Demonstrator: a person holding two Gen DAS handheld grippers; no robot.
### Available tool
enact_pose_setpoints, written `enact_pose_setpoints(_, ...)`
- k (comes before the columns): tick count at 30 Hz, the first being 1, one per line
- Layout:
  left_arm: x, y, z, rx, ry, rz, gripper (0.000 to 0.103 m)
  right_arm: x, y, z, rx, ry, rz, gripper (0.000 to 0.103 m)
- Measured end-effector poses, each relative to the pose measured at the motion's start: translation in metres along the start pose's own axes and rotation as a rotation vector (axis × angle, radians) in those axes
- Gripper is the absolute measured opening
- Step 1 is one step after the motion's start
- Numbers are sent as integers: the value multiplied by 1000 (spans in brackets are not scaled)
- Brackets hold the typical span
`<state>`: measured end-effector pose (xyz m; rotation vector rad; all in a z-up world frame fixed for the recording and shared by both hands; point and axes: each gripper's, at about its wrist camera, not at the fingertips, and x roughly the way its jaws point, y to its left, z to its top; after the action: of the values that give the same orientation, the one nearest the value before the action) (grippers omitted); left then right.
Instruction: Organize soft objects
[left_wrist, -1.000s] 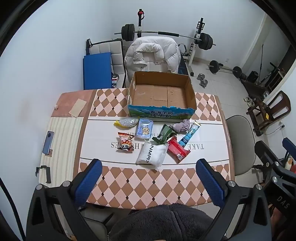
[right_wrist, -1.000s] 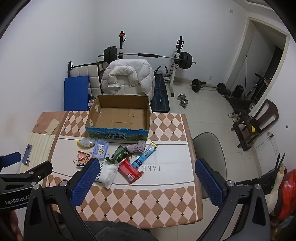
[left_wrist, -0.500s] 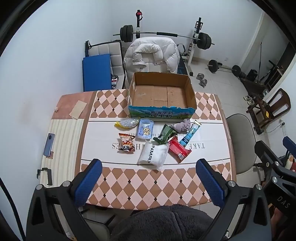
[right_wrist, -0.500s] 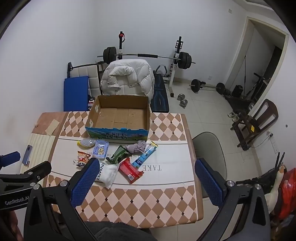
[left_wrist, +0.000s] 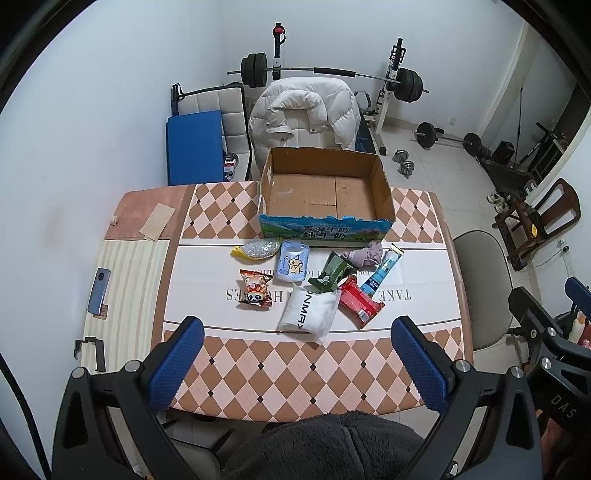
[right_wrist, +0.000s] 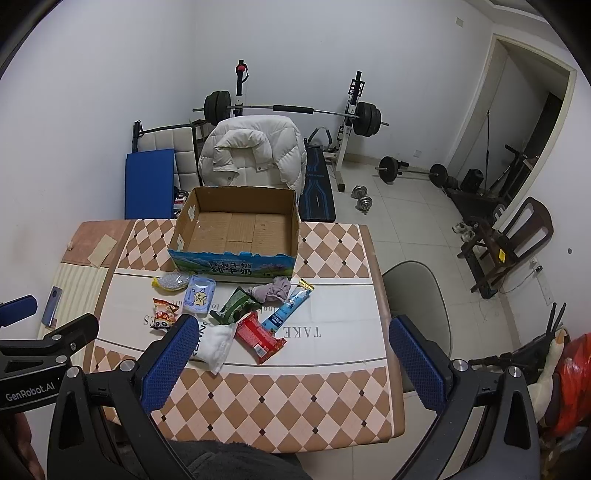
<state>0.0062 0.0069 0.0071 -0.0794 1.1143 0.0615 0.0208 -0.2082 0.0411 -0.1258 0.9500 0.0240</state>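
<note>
An empty cardboard box (left_wrist: 325, 192) (right_wrist: 236, 229) stands at the table's far side. In front of it lie soft packets: a white pouch (left_wrist: 308, 314) (right_wrist: 216, 343), a red packet (left_wrist: 360, 301) (right_wrist: 258, 336), a green packet (left_wrist: 330, 273), a blue stick pack (left_wrist: 382, 271) (right_wrist: 288, 308), a grey cloth (left_wrist: 365, 254) (right_wrist: 271, 291), a light blue pack (left_wrist: 293, 262), an orange snack bag (left_wrist: 255, 290) and a bead bag (left_wrist: 256, 249). My left gripper (left_wrist: 295, 360) and right gripper (right_wrist: 291, 360) are both open, empty, high above the table's near edge.
A phone (left_wrist: 97, 291) lies on the table's left strip. A grey chair (right_wrist: 417, 291) stands right of the table. A chair with a white jacket (left_wrist: 306, 114) is behind the box. Gym weights fill the back of the room.
Both views have barely shifted; the grippers stay open and nothing on the table has moved.
</note>
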Motion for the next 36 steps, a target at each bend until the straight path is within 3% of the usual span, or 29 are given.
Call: enact_pose_setpoints(36, -3, 0, 10, 0, -16, -1, 103, 0, 1, 10, 17, -13, -10, 103)
